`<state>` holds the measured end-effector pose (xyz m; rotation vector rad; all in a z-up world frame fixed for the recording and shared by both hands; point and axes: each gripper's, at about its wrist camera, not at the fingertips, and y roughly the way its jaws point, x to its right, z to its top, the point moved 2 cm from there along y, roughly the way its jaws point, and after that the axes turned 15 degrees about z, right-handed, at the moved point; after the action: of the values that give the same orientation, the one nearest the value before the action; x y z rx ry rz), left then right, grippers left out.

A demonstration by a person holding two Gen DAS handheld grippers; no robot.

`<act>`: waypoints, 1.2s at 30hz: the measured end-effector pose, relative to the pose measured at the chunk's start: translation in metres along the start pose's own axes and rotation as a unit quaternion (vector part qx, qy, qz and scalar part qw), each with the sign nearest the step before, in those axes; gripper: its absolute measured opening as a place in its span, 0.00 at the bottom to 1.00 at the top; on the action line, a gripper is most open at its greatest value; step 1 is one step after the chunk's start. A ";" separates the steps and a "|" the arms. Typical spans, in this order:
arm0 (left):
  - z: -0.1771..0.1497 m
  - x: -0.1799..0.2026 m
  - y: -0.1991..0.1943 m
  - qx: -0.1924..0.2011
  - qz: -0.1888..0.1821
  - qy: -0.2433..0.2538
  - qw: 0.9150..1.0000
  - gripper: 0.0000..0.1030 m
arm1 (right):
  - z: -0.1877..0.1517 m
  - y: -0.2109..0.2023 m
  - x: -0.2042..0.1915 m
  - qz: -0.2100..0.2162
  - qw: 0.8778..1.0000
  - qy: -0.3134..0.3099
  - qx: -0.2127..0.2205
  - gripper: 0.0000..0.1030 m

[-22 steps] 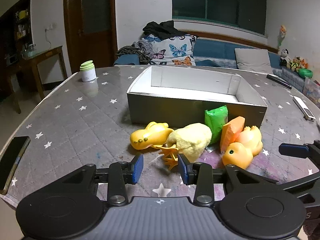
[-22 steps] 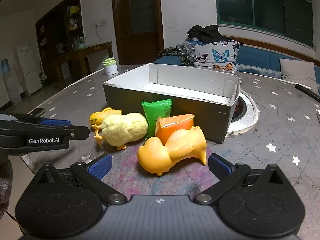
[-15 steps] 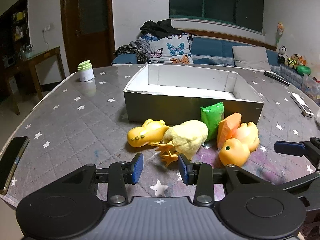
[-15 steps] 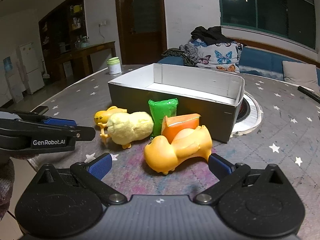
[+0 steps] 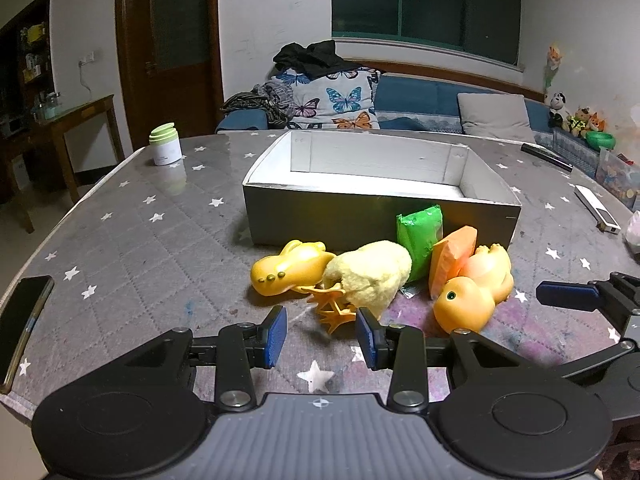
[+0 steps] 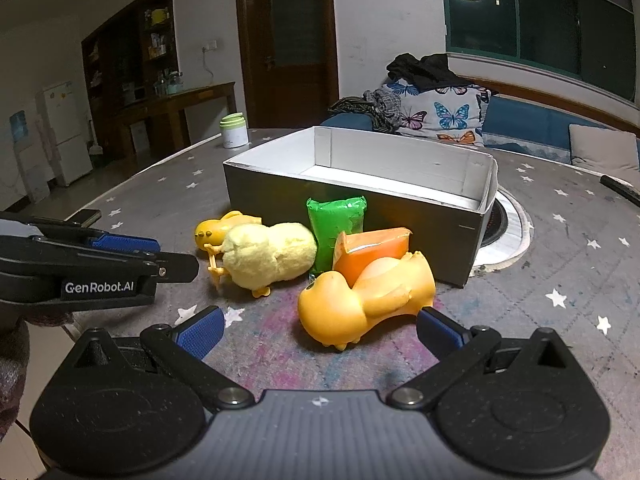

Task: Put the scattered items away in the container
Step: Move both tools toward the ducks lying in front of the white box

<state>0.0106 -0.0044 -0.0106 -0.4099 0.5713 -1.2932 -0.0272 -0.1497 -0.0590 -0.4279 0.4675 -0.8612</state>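
A grey box (image 5: 380, 216) with a white inside stands mid-table; I see nothing in it. In front of it lie a yellow rubber duck (image 5: 288, 268), a yellow plush chick (image 5: 372, 276) with orange feet, a green packet (image 5: 420, 236), an orange packet (image 5: 452, 256) and an orange rubber toy (image 5: 472, 292). My left gripper (image 5: 321, 336) is open, its tips just short of the chick's feet. My right gripper (image 6: 320, 330) is open wide, just in front of the orange rubber toy (image 6: 360, 300). Neither holds anything.
A white jar with a green lid (image 5: 165, 146) stands at the table's back left. A phone (image 5: 24, 312) lies near the left edge. Remotes (image 5: 596, 210) lie on the right. A round white burner ring (image 6: 512, 224) sits behind the box. A sofa is behind the table.
Both grippers have barely drifted; the toys sit slightly further right in the right wrist view. The jaws stand as wide as before, and nothing has been taken hold of.
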 end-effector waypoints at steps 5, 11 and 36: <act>0.002 0.000 0.001 0.000 -0.005 0.002 1.000 0.39 | 0.001 0.002 0.000 0.005 1.000 -0.002 -0.001 1.00; 0.007 0.000 0.000 0.006 -0.010 0.007 1.000 0.39 | 0.005 0.004 0.000 0.009 1.000 -0.002 0.000 1.00; 0.024 0.041 0.004 -0.005 -0.126 0.058 0.990 0.39 | 0.007 0.006 0.029 -0.012 1.000 -0.008 -0.013 0.99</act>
<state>0.0349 -0.0441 -0.0005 -0.4261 0.6383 -1.5639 -0.0035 -0.1682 -0.0623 -0.4643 0.4608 -0.8751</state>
